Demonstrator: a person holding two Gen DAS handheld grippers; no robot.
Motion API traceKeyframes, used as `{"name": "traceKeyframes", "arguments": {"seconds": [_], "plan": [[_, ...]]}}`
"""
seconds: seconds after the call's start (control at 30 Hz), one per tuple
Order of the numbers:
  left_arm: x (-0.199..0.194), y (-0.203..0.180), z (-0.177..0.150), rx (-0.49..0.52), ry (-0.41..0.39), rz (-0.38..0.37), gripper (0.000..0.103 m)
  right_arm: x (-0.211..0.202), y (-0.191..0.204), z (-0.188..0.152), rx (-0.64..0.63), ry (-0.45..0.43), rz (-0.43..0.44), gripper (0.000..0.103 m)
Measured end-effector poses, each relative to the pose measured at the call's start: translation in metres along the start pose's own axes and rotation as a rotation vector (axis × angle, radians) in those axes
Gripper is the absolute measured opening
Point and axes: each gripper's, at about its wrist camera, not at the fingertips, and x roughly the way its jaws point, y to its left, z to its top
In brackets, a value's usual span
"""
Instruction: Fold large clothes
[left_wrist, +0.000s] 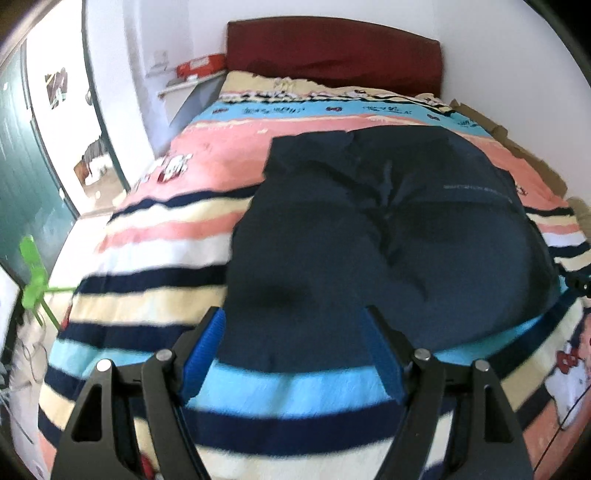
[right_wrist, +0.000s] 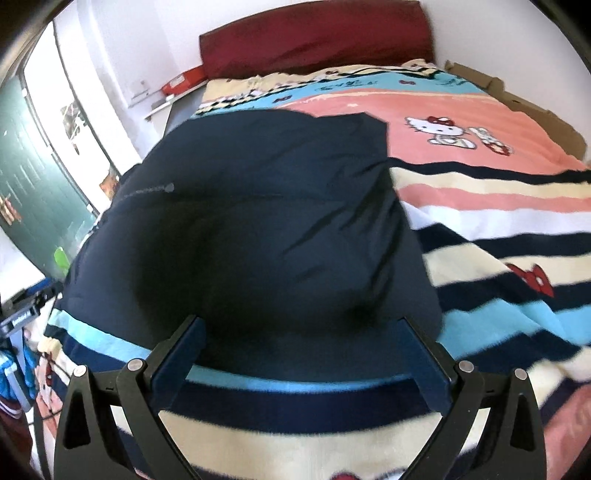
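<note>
A large dark navy garment lies folded into a puffy rectangle on the striped bed cover; it also shows in the right wrist view. My left gripper is open and empty, its blue-padded fingers just above the garment's near left edge. My right gripper is open and empty, fingers over the garment's near edge. A zipper pull shows on the garment's left side.
The bed has a dark red headboard against a white wall. Cardboard lines the bed's right side. A red box sits on a shelf at the left. A green door and green plastic piece stand left.
</note>
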Motion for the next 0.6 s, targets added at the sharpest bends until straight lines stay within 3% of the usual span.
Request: {"name": "traceKeyframes", "arguments": {"seconds": [0.17, 0.37, 0.6], "plan": [[-0.030, 0.041, -0.011, -0.093, 0.011, -0.013, 0.075, -0.037, -0.012, -0.008, 0.031, -0.033, -0.018, 0.102], [-0.051, 0.061, -0.015, -0.137, 0.014, -0.052, 0.075, -0.073, -0.018, -0.017, 0.028, -0.082, -0.015, 0.102], [-0.038, 0.079, -0.009, -0.211, 0.030, -0.139, 0.075, -0.081, -0.031, -0.012, 0.011, -0.098, -0.019, 0.102]]}}
